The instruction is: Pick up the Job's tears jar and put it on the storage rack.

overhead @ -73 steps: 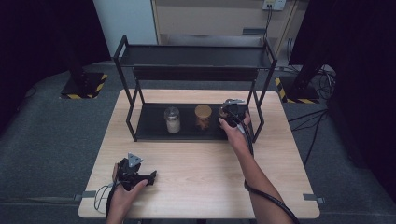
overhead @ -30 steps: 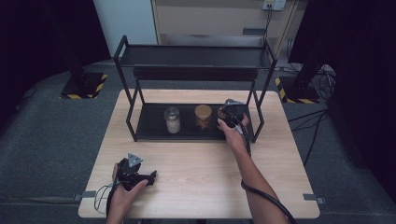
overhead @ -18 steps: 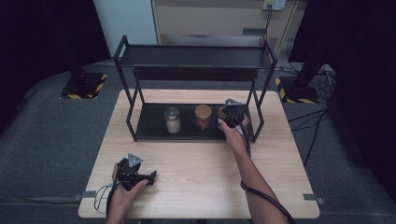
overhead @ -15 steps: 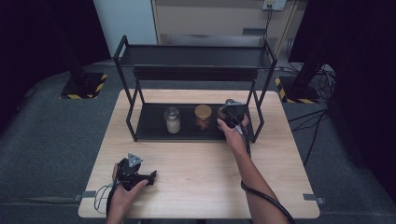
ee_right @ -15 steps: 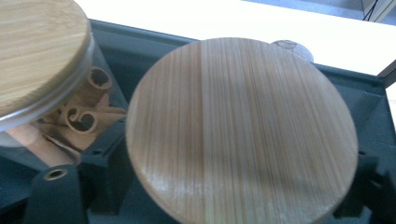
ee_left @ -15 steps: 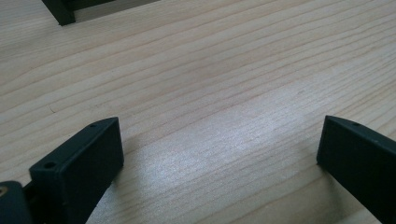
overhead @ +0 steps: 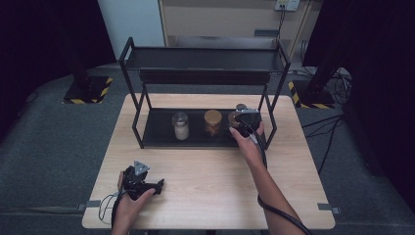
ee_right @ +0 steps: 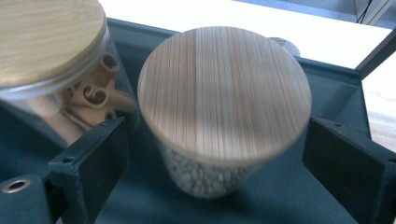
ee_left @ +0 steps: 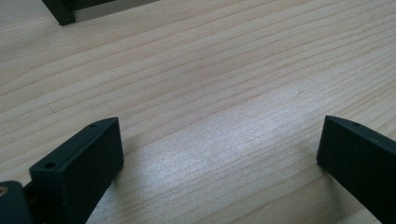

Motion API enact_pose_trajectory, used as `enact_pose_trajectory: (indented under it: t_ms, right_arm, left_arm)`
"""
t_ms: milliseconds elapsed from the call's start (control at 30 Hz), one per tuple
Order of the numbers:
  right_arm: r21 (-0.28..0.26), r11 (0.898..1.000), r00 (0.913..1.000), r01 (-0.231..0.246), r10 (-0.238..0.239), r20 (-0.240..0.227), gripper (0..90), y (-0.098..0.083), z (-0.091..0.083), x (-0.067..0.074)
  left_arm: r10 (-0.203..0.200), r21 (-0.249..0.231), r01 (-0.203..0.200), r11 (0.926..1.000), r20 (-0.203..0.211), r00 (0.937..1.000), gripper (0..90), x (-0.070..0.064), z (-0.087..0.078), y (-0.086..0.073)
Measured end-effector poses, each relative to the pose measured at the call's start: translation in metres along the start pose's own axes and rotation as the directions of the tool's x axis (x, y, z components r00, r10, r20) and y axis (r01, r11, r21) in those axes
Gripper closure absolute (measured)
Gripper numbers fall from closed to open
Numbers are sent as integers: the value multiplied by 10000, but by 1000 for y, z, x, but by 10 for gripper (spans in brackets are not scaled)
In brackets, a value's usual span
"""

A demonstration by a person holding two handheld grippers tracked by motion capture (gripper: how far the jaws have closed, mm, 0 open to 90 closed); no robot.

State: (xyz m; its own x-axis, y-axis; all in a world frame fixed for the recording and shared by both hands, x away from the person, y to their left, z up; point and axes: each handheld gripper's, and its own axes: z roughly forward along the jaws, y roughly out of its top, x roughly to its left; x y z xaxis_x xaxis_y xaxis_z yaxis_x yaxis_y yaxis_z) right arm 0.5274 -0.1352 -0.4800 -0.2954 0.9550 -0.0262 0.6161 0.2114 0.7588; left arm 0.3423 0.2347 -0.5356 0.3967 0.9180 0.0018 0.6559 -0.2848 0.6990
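From above: a wooden table with a black rack; my right gripper reaches into it. Left gripper: released, idle. Right gripper view: jaws have just been opening off the bean jar, now standing placed beside the pasta jar.

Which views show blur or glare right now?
Right gripper view: the bamboo-lidded jar is motion-smeared along its rim. Left gripper view: a pale sheen sits on the table between the jaws. High view: sharp, with dark surroundings.
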Motion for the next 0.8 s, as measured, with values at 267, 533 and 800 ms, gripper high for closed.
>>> enact_pose_trajectory:
  t_ms: [267,533,800]
  right_arm:
    - [107,9998,9998,170,-169,-92,65,-6,-14,1]
    - [77,9998,9998,177,-177,-102,62,-11,-26,4]
    - [-42,9997,9997,220,-221,-75,58,-14,-39,7]
  left_arm:
    - [-16,0,16,10000,-15,10000,0,0,0,0]
    - [-43,-1,43,10000,-38,10000,0,-1,0,0]
    - [-44,-1,44,10000,-40,10000,0,-1,0,0]
